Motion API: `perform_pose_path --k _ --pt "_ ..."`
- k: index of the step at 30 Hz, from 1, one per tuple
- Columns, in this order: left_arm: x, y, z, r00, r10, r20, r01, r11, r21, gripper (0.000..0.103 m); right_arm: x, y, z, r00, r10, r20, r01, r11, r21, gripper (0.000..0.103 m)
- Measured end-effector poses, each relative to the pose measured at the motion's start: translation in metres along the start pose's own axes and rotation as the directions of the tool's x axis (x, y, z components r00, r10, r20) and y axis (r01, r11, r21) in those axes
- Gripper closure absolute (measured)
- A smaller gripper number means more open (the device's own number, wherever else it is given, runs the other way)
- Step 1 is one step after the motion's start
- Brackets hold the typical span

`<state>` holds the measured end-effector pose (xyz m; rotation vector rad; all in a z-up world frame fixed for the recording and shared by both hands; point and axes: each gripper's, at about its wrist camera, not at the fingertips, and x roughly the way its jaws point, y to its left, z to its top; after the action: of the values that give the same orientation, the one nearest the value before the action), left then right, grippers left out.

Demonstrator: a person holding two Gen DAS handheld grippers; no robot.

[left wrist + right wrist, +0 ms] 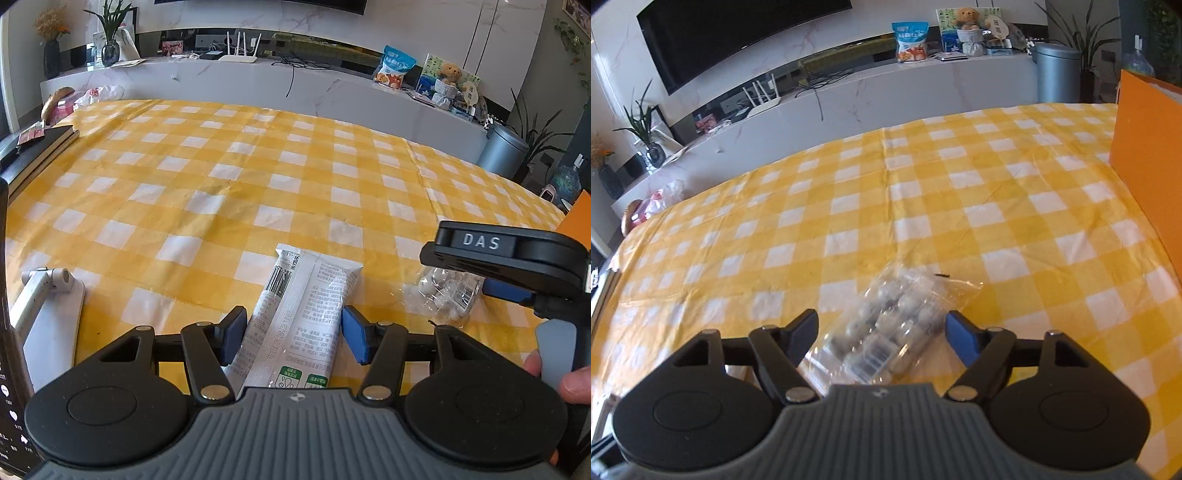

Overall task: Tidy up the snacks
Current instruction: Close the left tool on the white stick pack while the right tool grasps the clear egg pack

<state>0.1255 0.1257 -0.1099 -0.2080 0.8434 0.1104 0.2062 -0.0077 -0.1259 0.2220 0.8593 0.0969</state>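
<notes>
The left gripper (294, 334) is clenched on a white snack packet (299, 321) with a barcode and fine print; its blue pads (354, 338) press both long edges, and the packet's far end reaches out over the yellow-and-white checked cloth of the desk (221, 166). The right gripper (882, 332) stands released, its jaws wide apart, with a clear bag of small round white snacks (890, 325) lying between them on the cloth; the pads (962, 341) sit just beside the bag's sides without pressing it, though the blurred right wrist view leaves the near edge hard to read. In the left wrist view that bag (441, 293) lies just right of the white packet, under the right gripper's black finger marked DAS. A person's fingers (574, 384) show at the right edge. An orange box (1148, 177) stands on the desk's right side, well apart from both snacks.
</notes>
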Motion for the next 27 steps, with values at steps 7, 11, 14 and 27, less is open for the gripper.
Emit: perform_pose_path --k 7,11,14,27 --pt "0.001 -0.002 -0.001 1.000 0.003 0.003 -0.003 1.000 0.023 0.038 0.014 0.018 -0.008 0.999 -0.028 0.030 0.033 0.982 -0.187 0.034" --pt "0.000 -0.004 0.000 0.999 -0.034 0.000 0.034 0.999 0.022 0.039 0.004 0.008 -0.016 0.999 0.035 0.025 -0.026 0.961 -0.275 0.040" --pt "0.001 -0.011 -0.002 0.999 -0.041 -0.001 0.041 0.998 0.046 0.038 -0.008 -0.008 -0.023 0.998 0.066 0.009 -0.060 0.948 -0.314 0.041" --pt "0.006 -0.030 -0.006 1.000 0.030 0.001 -0.030 0.989 0.145 0.028 -0.019 -0.024 -0.032 0.998 0.063 -0.013 -0.064 0.965 -0.253 0.038"
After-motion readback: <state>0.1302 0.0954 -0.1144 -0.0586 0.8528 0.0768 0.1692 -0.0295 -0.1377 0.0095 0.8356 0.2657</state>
